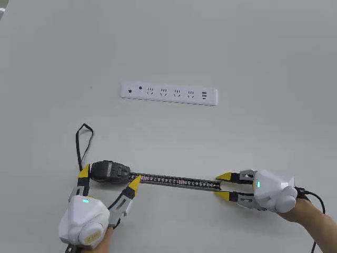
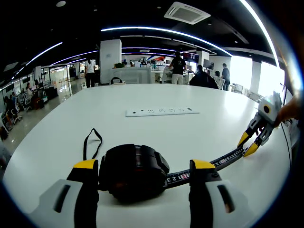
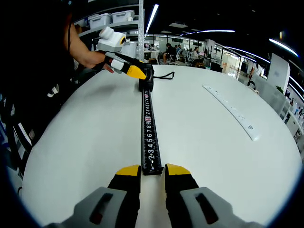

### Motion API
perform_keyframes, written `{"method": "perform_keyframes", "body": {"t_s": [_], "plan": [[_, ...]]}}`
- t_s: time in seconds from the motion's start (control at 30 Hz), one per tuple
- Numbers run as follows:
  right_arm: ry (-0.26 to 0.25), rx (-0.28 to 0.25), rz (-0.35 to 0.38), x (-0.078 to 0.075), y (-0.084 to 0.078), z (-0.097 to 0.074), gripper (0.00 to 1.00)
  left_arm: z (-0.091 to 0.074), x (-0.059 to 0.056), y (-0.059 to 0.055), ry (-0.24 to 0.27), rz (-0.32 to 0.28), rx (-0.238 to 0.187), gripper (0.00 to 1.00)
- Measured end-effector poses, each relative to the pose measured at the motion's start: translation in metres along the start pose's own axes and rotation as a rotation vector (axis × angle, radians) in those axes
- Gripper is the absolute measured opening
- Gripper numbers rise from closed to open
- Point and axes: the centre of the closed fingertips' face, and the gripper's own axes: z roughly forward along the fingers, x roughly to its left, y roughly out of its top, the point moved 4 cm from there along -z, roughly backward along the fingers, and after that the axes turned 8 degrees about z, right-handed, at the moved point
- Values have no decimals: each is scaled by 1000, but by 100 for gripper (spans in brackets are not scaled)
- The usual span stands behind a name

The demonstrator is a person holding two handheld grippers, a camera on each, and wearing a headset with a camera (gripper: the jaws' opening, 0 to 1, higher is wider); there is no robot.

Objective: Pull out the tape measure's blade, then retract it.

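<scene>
Table (image 1: 237, 47): blade (image 1: 174, 182) runs left-right from case (image 1: 109, 172); L fingers (image 1: 83, 172) open astride case; R fingers (image 1: 225, 176) at tip, unclear.

A long white power strip (image 1: 168, 94) lies flat on the plain white surface (image 1: 263, 42), its sockets in one row. Beyond the surface's far edge, people (image 2: 178, 66) stand and sit in an open office under curved strip lights (image 2: 156, 32).
</scene>
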Motion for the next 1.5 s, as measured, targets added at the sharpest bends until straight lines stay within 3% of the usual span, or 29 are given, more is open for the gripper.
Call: {"method": "perform_keyframes", "body": {"t_s": [0.87, 1.27, 1.5], "plan": [[-6, 2, 21, -2, -2, -2, 12, 1, 1, 0, 17, -5, 4, 74], [-12, 5, 29, -2, -3, -2, 12, 1, 11, -6, 62, -112, 22, 69], [-17, 11, 32, -2, -4, -2, 12, 3, 7, -5, 67, -111, 30, 68]]}}
